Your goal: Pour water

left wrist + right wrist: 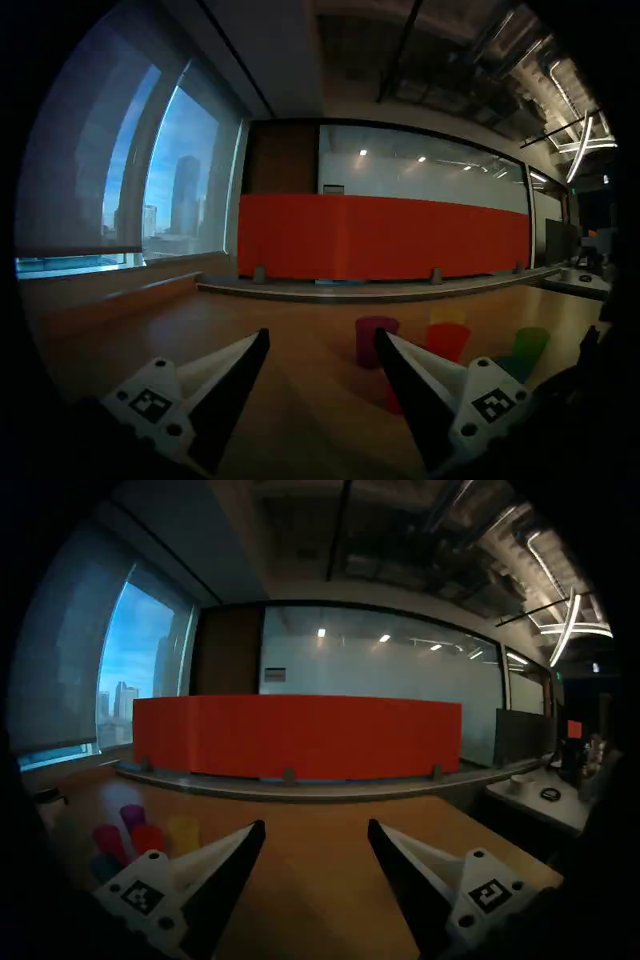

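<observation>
Left gripper (321,332) and right gripper (316,823), jaws spread and empty; coloured cups (446,340) clustered on wooden table (304,416), well short of its far edge, probably light, thin-walled, tippable: grip mid-wall.

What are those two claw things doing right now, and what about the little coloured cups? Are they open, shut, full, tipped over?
Left hand-held gripper: open, holding nothing.
Right hand-held gripper: open, holding nothing.
Purple cup: upright on the table, untouched; contents hidden.
Orange cup: upright, untouched.
Green cup: upright, untouched.
Yellow cup: upright, untouched.
</observation>
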Demonstrator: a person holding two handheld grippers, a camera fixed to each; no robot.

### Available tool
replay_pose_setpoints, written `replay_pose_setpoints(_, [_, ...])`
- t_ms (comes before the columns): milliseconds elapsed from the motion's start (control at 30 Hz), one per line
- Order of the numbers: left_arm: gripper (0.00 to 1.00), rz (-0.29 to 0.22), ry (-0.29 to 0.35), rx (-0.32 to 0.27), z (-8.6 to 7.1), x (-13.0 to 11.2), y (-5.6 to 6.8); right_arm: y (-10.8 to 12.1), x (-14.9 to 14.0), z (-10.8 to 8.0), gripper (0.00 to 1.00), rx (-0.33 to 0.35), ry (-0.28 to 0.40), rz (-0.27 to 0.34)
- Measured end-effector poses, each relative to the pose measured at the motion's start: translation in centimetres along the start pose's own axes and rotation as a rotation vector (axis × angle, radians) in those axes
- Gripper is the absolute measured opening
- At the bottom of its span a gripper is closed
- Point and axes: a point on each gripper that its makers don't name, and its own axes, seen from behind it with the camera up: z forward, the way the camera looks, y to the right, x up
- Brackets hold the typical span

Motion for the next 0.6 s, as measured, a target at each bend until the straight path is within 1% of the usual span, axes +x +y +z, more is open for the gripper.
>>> replay_pose_setpoints(167, [0.97, -0.001, -0.008, 0.001, 0.1, -0.4, 0.0, 0.0, 0.1, -0.1, 0.99, 0.0, -0.001, -0.002])
replay_pose_setpoints(367, [0.97, 0.024, -0.026, 0.007, 0.3, -1.0, -0.2, 0.2, 0.0, -0.1, 0.99, -0.003, 0.0, 0.002])
replay_pose_setpoints(467, [0.97, 0.035, -0.025, 0.012, 0.3, -1.0, -0.2, 0.2, 0.0, -0.1, 0.99, -0.002, 0.0, 0.002])
replay_pose_setpoints(600, [0.97, 0.034, -0.026, 0.01, 0.4, -1.1, -0.2, 0.1, 0.2, -0.1, 0.99, 0.0, 0.007, -0.002])
